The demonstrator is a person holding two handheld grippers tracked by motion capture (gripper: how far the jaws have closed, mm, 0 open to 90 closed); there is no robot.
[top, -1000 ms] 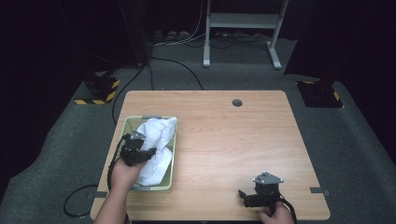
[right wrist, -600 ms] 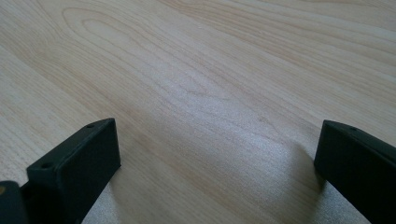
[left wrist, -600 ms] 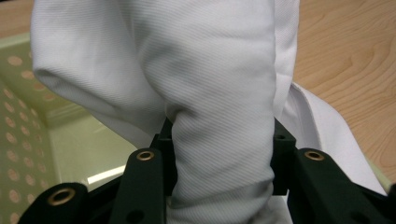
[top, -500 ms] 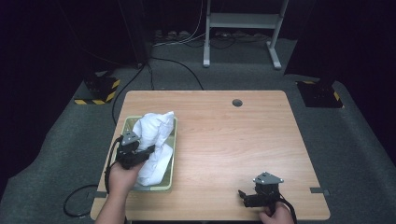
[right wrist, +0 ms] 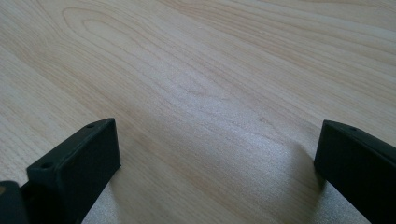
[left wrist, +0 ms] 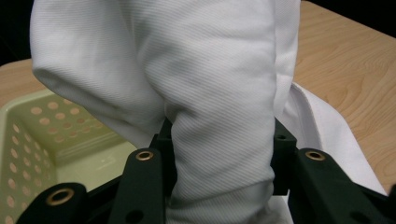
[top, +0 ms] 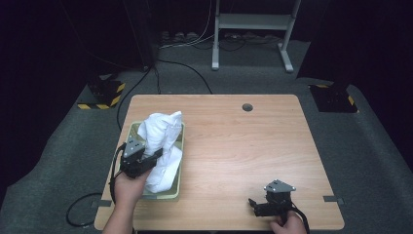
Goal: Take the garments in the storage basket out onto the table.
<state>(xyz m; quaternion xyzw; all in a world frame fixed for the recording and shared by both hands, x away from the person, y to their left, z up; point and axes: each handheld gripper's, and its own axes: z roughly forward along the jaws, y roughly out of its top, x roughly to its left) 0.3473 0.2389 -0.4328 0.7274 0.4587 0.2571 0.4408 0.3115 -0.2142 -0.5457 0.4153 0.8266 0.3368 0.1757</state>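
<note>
Looking down from above, my left gripper [top: 157,155] clamps the white cloth [top: 160,144], which rises from the green basket [top: 178,181] at the table's [top: 243,146] left. Along its jaws, the cloth [left wrist: 219,93] stands pinched upright. My right gripper [right wrist: 217,158] rests open, well apart.

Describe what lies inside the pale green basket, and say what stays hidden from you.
A white cloth fills the basket, bunched and pinched by the left gripper. The left gripper view shows bare perforated wall and floor. Anything beneath the cloth is covered.
</note>
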